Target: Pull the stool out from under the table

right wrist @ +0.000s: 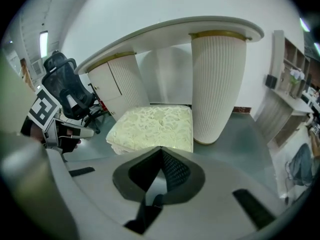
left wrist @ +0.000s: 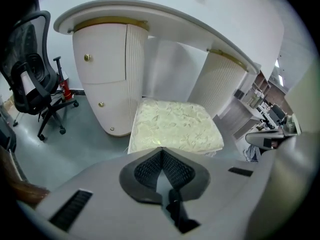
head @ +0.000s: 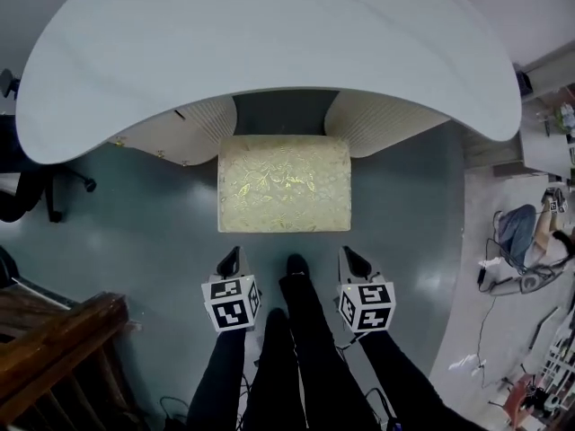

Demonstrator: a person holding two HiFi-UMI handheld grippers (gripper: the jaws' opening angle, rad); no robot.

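1. The left gripper (left wrist: pixel 161 149) has its jaws pressed together with nothing between them. It hangs lower centre of its own view and points down at the floor short of the stool.
2. The right gripper (right wrist: pixel 161 149) is the same: jaws closed tip to tip and empty, touching nothing.
3. In the head view both grippers sit in the lower middle of the frame, on either side of the person's dark legs (head: pixel 296 348) and apart from the stool's near edge.
4. The stool (head: pixel 284 183) stands at the centre of the frame on the grey-green floor (head: pixel 153 232). Its far edge lies right at the rim of the table (head: pixel 269 52), in the gap between the two ribbed pedestals (head: pixel 377 119). Most of the seat is in the open, so the pull looks largely done.
5. It is a box-shaped seat under pale cloth with a leaf pattern. I judge the top to be padded and soft over a stiff body. It is probably too heavy to lift by a pinch, but it should slide on the smooth floor.
6. Thin jaws would likely grip only loose cloth on the flat top. The near corners or the lower side edges look better, one gripper per side, so it comes straight and does not swing into a pedestal.
7. An office chair (left wrist: pixel 32 79) stands at the left of the left gripper view, well clear of the stool.
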